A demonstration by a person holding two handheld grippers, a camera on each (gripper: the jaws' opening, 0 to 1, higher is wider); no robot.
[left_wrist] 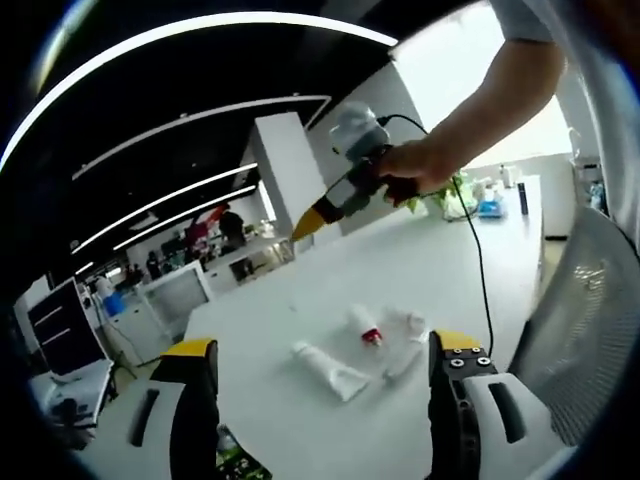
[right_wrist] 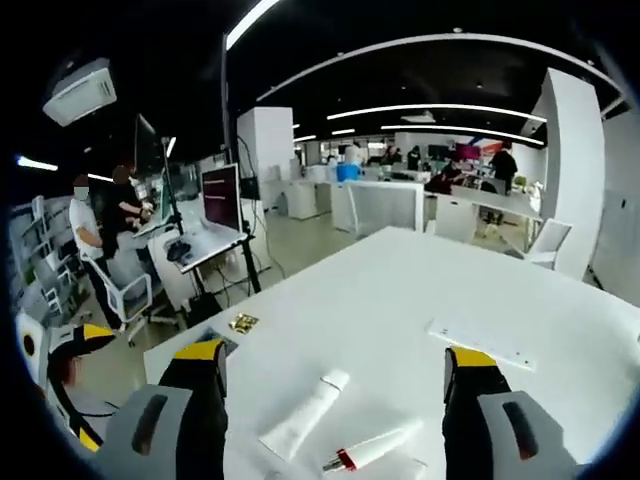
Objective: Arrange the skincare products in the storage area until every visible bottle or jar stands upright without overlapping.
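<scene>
- Your left gripper (left_wrist: 325,395) hangs above the white table (left_wrist: 440,260) with its jaws spread wide and nothing between them; that spacing suits a survey of the tubes before you commit to one.
- Your right gripper (right_wrist: 335,405) is likewise released and empty in its own view; from the left gripper view it (left_wrist: 345,195) is held high over the table in your hand (left_wrist: 415,165) (there I cannot tell how its jaws stand).
- The skincare products all lie flat near the table's middle: a white tube (left_wrist: 328,368), a red-capped tube (left_wrist: 366,327) just beside it, and a third pale tube (left_wrist: 408,352) close by; none stands upright, so the arranging looks barely begun.
- In the right gripper view the white tube (right_wrist: 303,413) and the red-capped tube (right_wrist: 375,449) lie between your jaws' line of sight; I judge the white one the easier first pick, since it lies apart from the others.
</scene>
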